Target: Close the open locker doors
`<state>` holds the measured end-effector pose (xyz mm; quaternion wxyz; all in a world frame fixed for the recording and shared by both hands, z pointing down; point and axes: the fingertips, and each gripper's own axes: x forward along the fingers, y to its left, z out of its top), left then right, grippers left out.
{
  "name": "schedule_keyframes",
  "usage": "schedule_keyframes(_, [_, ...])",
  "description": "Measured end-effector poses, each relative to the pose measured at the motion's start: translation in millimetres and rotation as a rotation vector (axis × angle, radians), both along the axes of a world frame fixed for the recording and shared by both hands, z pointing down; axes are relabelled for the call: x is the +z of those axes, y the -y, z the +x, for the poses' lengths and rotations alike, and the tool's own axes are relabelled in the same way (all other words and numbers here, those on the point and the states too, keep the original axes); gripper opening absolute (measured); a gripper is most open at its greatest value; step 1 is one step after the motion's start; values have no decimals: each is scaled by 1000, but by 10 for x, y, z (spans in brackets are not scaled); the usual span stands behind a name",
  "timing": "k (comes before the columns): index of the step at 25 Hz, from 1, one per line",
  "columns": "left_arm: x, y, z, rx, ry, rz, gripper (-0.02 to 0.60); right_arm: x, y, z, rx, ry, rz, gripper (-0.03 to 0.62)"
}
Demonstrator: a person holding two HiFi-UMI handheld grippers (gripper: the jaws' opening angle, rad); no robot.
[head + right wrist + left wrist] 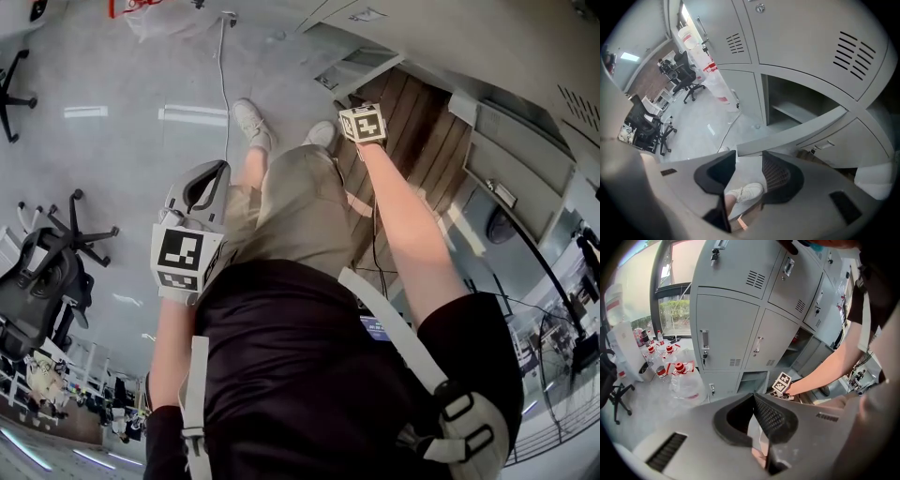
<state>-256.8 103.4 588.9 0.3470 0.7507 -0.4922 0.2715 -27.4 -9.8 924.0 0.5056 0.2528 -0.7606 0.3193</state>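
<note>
The tall bank of grey metal lockers (726, 329) rises on your right side, most of its doors flush and latched, over the pale grey floor (112, 141) that spreads out to your left. Far to the left on that floor stand black swivel office chairs (47, 272), and near the left end of the lockers sits a cluster of clear plastic water bottles with red caps (679, 378). Low in the bank, a dark open compartment with a shelf inside (797, 105) shows, and the grey open locker door (787, 136) stands swung out in front of it. In the right gripper view you see that door edge-on, its long axis running from lower left to upper right, with the free end pointing out toward the floor and away from the cavity. Your right gripper (749, 154) points steeply down just beside that free end; its jaws stand apart with nothing clamped, and only floor and your white shoe (747, 191) show through the gap. I cannot tell whether a jaw tip touches the door. Your left gripper (753, 397) hangs well apart from the lockers at your left side, its jaw tips together on nothing. A thin white cable (223, 84) trails across the floor beyond your feet.
</note>
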Motion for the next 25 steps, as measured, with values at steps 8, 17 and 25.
schedule_keyframes(8, [26, 0, -57, -25, -8, -2, 8, -17, 198, -251, -56, 5, 34, 186])
schedule_keyframes(17, [94, -66, -120, -69, -10, -18, 8, 25, 424, -435, -105, -7, 57, 193])
schedule_keyframes(25, [159, -116, -185, -119, -10, -35, 8, 41, 805, -566, -96, 5, 93, 202])
